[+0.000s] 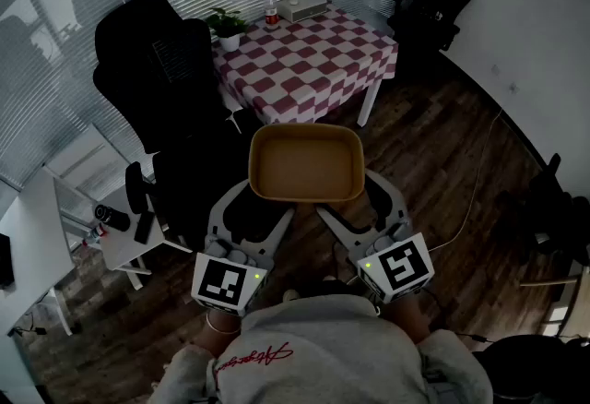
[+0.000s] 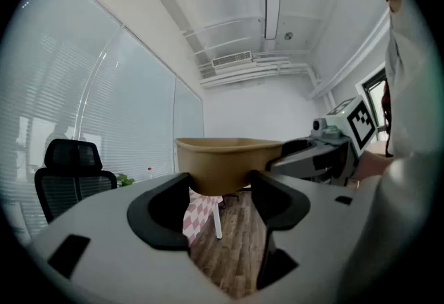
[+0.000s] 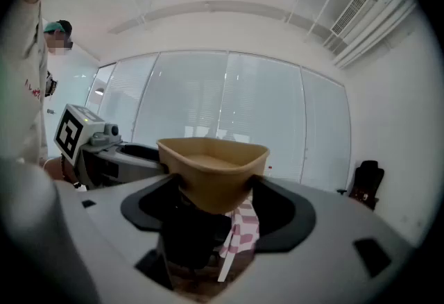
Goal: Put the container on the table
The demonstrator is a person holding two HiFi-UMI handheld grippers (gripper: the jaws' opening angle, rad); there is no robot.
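Our left gripper (image 1: pixel 263 206) and right gripper (image 1: pixel 354 199) each clamp a near corner of the tan container (image 1: pixel 307 162), which we hold level above the floor (image 1: pixel 433 144), short of the checked table (image 1: pixel 309 56)

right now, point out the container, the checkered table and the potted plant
container (image 1: pixel 306 162): head view, inner floor
checkered table (image 1: pixel 309 61): head view, bare cloth top
potted plant (image 1: pixel 226 22): head view, leaves
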